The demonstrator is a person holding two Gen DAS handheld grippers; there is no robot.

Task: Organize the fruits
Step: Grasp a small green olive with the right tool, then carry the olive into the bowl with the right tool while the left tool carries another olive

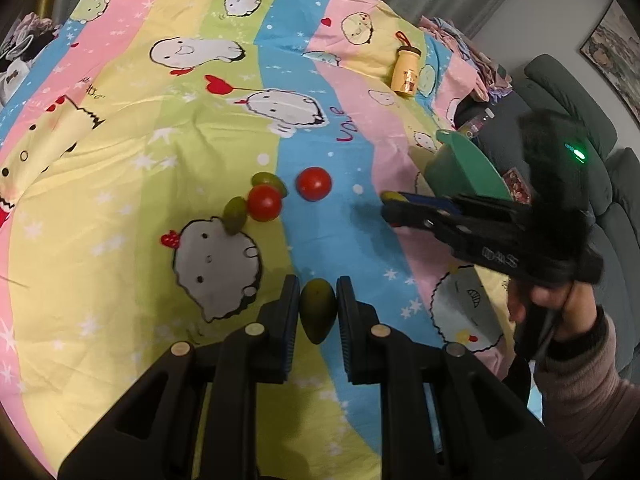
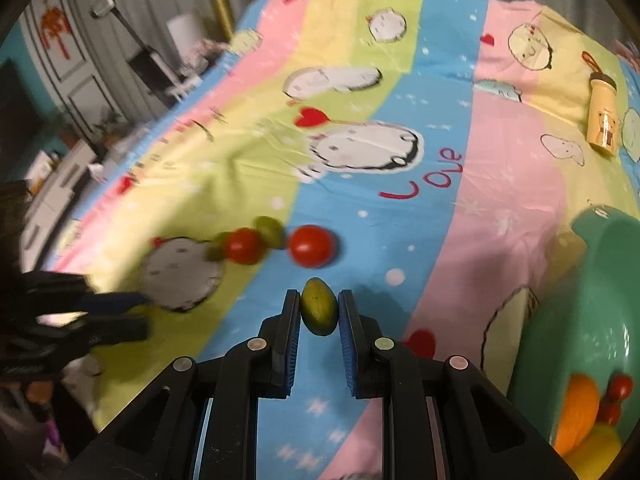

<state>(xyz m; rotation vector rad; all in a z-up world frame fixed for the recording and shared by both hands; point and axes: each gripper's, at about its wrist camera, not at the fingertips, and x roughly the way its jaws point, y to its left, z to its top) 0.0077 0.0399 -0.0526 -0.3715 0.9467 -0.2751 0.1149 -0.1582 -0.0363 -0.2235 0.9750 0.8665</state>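
Note:
My left gripper (image 1: 318,312) is shut on a small green fruit (image 1: 317,311) above the bedsheet. My right gripper (image 2: 319,310) is shut on another small green fruit (image 2: 318,307); it also shows in the left wrist view (image 1: 390,204), with the fruit's tip (image 1: 392,197) peeking out. On the sheet lie two red tomatoes (image 1: 314,183) (image 1: 264,202) and two green fruits (image 1: 235,214) (image 1: 269,180). A green bowl (image 2: 580,308) at the right holds an orange, small red fruits and a yellow one (image 2: 588,412).
A yellow bottle (image 1: 406,68) with a red loop lies on the sheet at the far right. The bowl (image 1: 464,168) sits near the bed's right edge, with a grey-green sofa (image 1: 592,128) beyond. Furniture stands left of the bed in the right wrist view.

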